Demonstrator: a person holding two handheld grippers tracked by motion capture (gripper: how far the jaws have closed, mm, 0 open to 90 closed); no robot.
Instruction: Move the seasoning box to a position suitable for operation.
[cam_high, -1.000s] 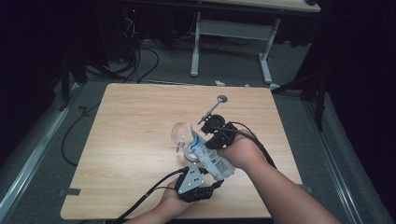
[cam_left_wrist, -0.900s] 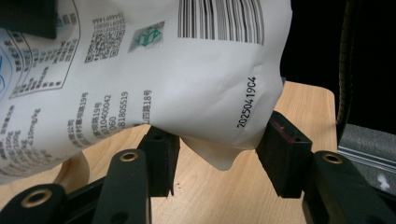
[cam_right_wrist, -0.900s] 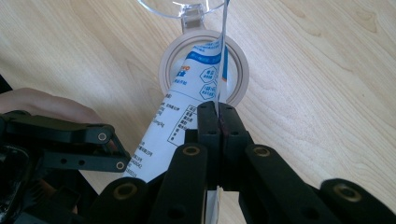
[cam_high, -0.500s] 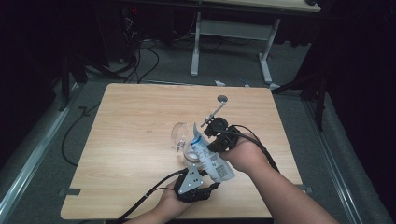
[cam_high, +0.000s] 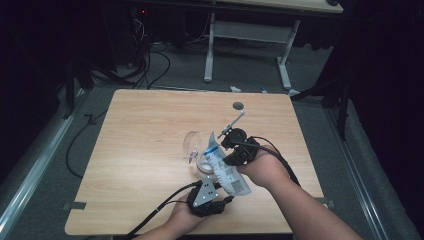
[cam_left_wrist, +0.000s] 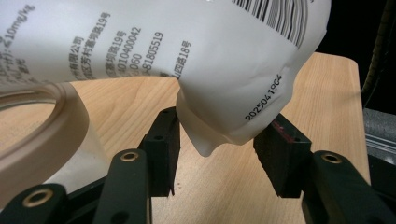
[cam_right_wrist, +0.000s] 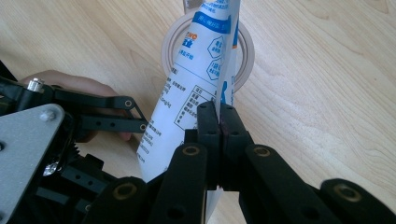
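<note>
Status: the white pouch (cam_high: 226, 167) is held tilted above the desk (cam_high: 145, 125), its upper end angled toward the clear glass (cam_high: 192, 145) and the ring-shaped roll of tape (cam_high: 205, 165) lying just beside the glass.

Right gripper (cam_right_wrist: 218, 122): jaws are pressed together on a flat side seam of the pouch, as seen in the right gripper view. Grip looks firm; the pouch is carried by this gripper.

Left gripper (cam_left_wrist: 217, 154): jaws are parted, with the pouch's bulging bottom corner set between them. The left pad (cam_left_wrist: 163, 144) appears to be touching or nearly touching the corner; the right pad (cam_left_wrist: 280, 154) stands just clear of it. Judged as not yet clamped.

Progress, as judged: pouch has been picked up and positioned by the glass, so the approach is done. Whether the pouch has been opened cannot be told, since its top edge is too small in the high view. No contents are seen in the glass. Left to do, most likely: the bottom corner is to be gripped by the left gripper, then the pouch tipped or squeezed so contents reach the glass.

Further back on the desk, a small stand with a thin rod (cam_high: 231, 125) and a dark round spot (cam_high: 238, 106) are left untouched.
</note>
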